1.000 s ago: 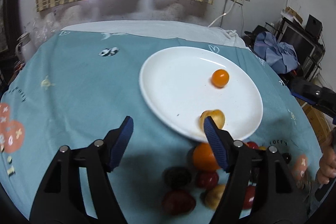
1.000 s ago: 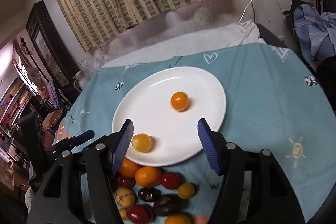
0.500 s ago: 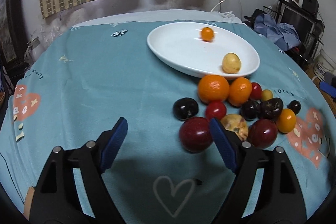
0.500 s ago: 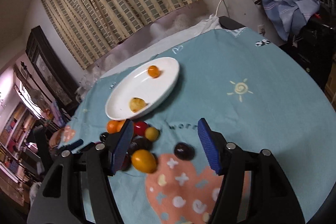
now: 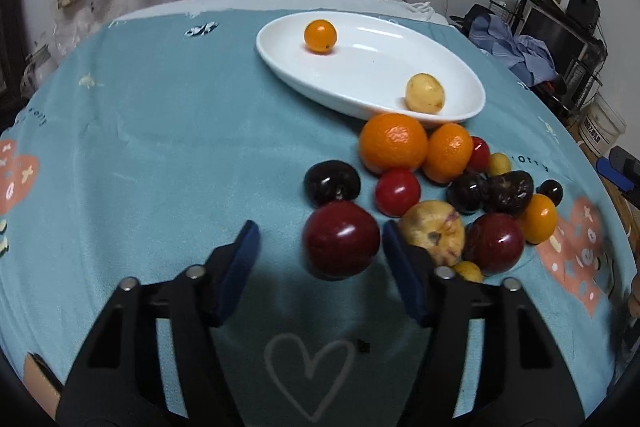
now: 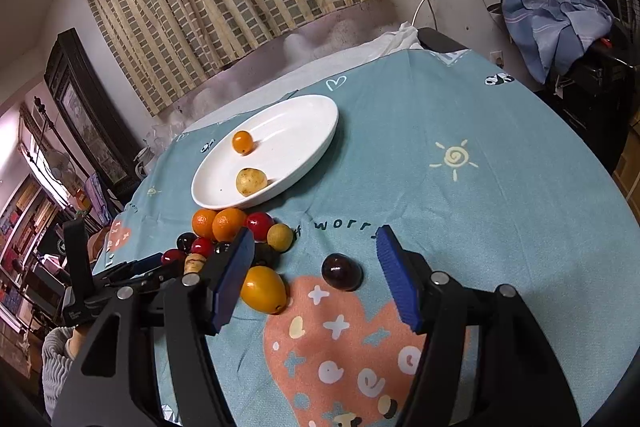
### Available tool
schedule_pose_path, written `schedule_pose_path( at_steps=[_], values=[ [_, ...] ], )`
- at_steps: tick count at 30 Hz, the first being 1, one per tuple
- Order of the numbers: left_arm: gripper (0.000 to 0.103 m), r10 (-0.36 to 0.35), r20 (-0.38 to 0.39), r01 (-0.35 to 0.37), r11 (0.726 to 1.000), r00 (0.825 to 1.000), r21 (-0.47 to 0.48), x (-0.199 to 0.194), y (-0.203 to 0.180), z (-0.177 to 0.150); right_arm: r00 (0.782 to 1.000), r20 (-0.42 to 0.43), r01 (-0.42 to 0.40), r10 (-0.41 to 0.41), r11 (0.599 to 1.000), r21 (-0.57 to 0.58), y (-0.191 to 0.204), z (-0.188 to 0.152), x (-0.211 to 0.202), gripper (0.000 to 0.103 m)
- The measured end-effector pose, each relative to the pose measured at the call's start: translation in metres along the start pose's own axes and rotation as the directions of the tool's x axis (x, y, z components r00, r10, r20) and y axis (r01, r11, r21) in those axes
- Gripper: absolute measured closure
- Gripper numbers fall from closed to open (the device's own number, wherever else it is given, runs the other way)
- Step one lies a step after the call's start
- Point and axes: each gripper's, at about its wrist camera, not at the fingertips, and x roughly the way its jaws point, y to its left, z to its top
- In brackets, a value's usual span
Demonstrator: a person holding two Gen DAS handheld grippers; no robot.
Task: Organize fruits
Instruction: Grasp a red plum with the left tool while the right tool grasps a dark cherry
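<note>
Left gripper [image 5: 318, 241], spread wide and empty, has the dark red plum [image 5: 341, 240] between its fingers.

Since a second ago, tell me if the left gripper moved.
Yes. The left gripper pulled back from the white plate, which now lies farther off, and dropped toward the fruit pile; its open jaws now flank the dark red plum.

Dark plum [image 6: 342, 271] between spread tongs [image 6: 316, 259]

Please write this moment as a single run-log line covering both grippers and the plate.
left gripper: open, straddling large dark-red plum | right gripper: open, before small dark plum | white oval plate: two small fruits
</note>
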Motion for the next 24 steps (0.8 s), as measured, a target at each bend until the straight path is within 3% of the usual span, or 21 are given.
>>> schedule_pose_path(
  at_steps=[2,9,11,13,24],
  values=[
    [0.049,-0.023,-0.008,0.023,1.000,1.000,-0.002,0.002,0.000,0.000,1.000,-0.004,0.002,-0.002,1.000,0.001,-0.001,0.000,0.000,0.039],
    [0.050,-0.015,-0.013,0.015,0.999,1.000,0.030,0.010,-0.009,-0.001,0.997,-0.066,0.034,-0.035,0.999,-0.015,0.000,-0.004,0.015,0.039],
    [0.061,-0.028,-0.011,0.028,0.999,1.000,0.023,0.009,-0.008,-0.001,0.995,-0.083,0.052,-0.053,0.999,-0.014,-0.002,-0.005,0.020,0.039],
    [0.063,-0.059,-0.014,0.059,0.998,0.998,0.004,0.008,-0.006,0.000,0.993,-0.098,0.060,-0.060,0.998,-0.007,-0.005,-0.006,0.024,0.039],
    [0.063,-0.032,-0.013,0.032,0.999,0.999,0.014,0.007,-0.006,-0.001,0.961,-0.176,0.185,-0.212,0.970,-0.158,0.008,-0.021,0.059,0.062]
  ],
)
